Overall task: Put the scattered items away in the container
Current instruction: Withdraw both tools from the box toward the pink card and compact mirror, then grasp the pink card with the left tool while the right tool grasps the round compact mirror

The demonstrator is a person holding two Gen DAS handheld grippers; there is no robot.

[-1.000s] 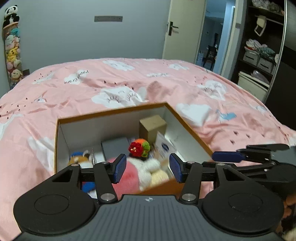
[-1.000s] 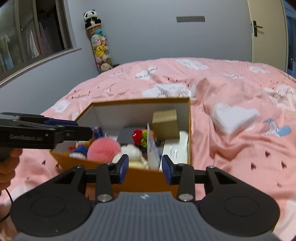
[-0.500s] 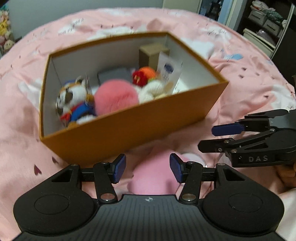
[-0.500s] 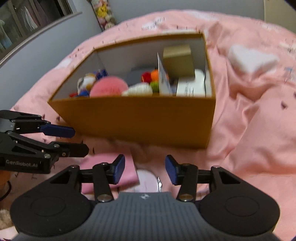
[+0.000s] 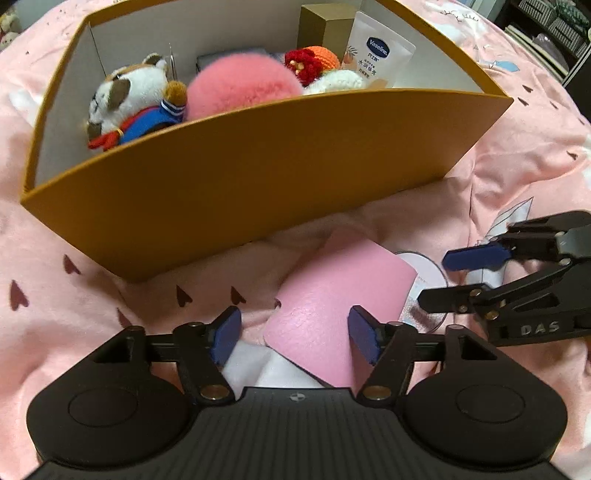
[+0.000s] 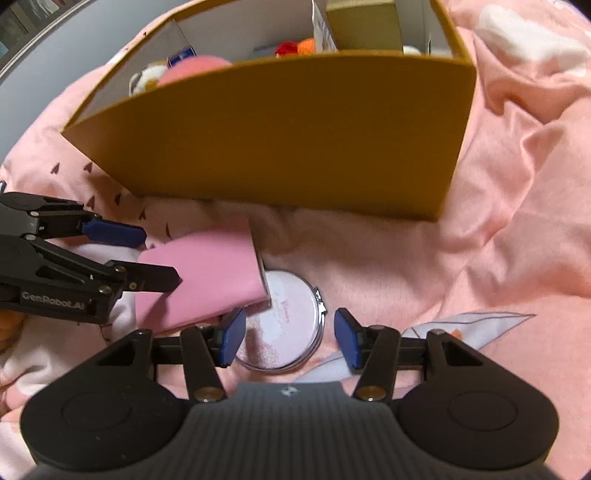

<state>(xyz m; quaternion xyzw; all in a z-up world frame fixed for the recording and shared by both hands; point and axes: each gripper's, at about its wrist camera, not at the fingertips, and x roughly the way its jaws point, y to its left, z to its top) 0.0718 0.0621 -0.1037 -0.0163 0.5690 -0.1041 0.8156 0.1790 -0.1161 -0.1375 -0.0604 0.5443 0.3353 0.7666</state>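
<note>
Pink leather-like wallet (image 5: 340, 302) lies on the bed beside the orange box (image 5: 258, 184); it looks light and stiff, best pinched across its sides. The left claw (image 5: 295, 334) is opening around it. The right claw (image 6: 290, 341) stands spread over the fragile round mirror (image 6: 284, 325).

Pink bedspread (image 5: 524, 122) with white clouds and small dark hearts, rumpled folds, dark shelving (image 5: 554, 22) with what may be baskets at top right, dim indoor light
</note>
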